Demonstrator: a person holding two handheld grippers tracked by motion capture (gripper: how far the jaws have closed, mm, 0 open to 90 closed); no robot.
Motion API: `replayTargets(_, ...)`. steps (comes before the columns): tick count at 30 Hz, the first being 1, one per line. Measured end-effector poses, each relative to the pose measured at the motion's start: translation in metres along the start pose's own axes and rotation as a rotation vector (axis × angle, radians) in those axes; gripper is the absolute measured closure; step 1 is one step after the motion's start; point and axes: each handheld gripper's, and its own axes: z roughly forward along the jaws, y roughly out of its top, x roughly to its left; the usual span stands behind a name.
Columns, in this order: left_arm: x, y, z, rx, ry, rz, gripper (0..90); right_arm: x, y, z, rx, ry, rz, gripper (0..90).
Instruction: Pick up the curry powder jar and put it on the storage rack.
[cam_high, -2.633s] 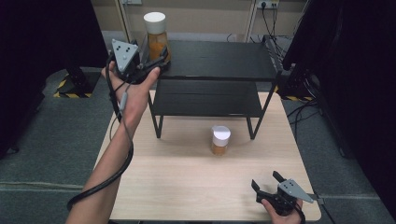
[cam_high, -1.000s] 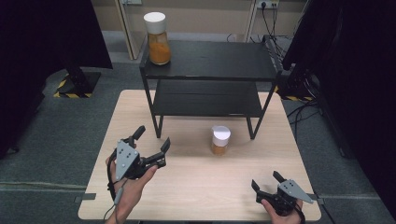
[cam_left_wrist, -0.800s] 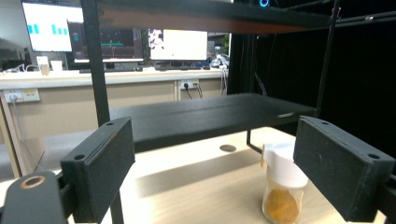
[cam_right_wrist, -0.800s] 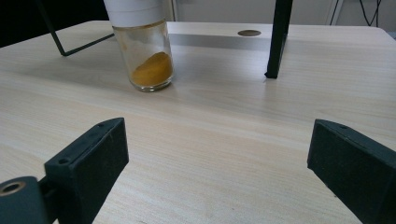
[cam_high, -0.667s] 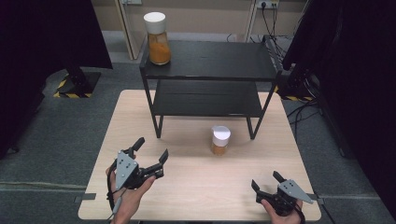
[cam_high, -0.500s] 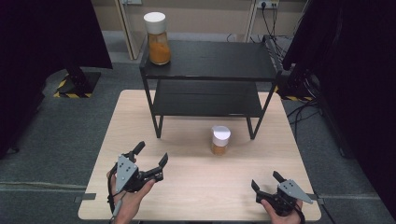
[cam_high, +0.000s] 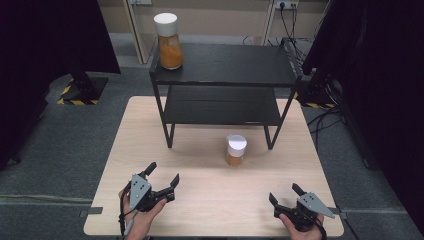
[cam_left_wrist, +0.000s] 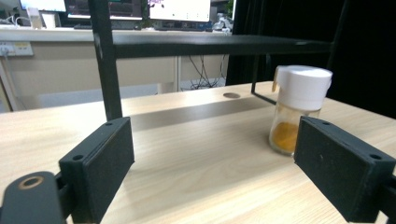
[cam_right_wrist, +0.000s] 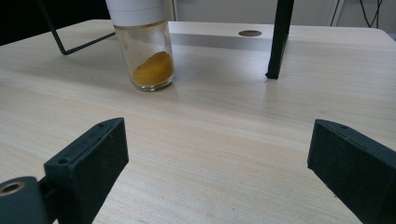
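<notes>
While both grippers wait, small jar (cam_high: 235, 150) stands upright w/ lid up

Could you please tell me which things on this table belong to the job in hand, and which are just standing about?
Part of the job:
- small spice jar on the table
- tall spice jar on the shelf's top
- black shelf
- left gripper and right gripper, both open and holding nothing

Just there:
- cables on the floor
- wooden table

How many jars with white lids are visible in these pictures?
2. One jar stands on the top shelf of the black rack, at its left end. The other jar stands on the table before the rack.
</notes>
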Motion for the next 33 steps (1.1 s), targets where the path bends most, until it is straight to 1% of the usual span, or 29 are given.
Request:
replayTargets(2, 0.001, -0.005, 0.002, 0.009, 0.004, -0.003, 11.4, 0.0, 0.0, 0.0, -0.001, 0.0, 0.0, 5.4)
replayTargets(5, 0.001, -0.012, 0.007, 0.044, 0.012, -0.007, 11.3, 0.0, 0.0, 0.0, -0.002, 0.001, -0.001, 5.3)
replayTargets(8, 0.002, -0.017, 0.011, 0.066, 0.014, -0.005, 11.1, 0.0, -0.001, 0.0, -0.003, 0.001, 0.002, 5.3)
replayTargets(11, 0.003, -0.021, 0.013, 0.075, 0.017, -0.01, 11.0, 0.0, 0.0, 0.0, -0.001, 0.002, -0.001, 5.3)
replayTargets(18, 0.005, -0.025, 0.016, 0.091, 0.013, -0.015, 10.7, 0.0, -0.001, 0.0, -0.003, 0.002, -0.002, 5.3)
replayTargets(23, 0.007, -0.026, 0.017, 0.089, 0.003, -0.016, 10.4, 0.0, 0.0, 0.0, -0.002, 0.003, 0.0, 5.2)
replayTargets(27, 0.007, -0.026, 0.017, 0.086, -0.001, -0.007, 10.4, 0.0, -0.001, 0.0, -0.004, 0.001, 0.0, 5.2)
replayTargets(30, 0.007, -0.026, 0.017, 0.086, -0.002, -0.006, 10.4, 0.0, -0.001, 0.0, -0.005, 0.001, 0.001, 5.2)
replayTargets(33, 0.006, -0.027, 0.016, 0.083, 0.006, -0.013, 10.4, 0.0, -0.001, 0.0, -0.004, 0.0, 0.003, 5.2)
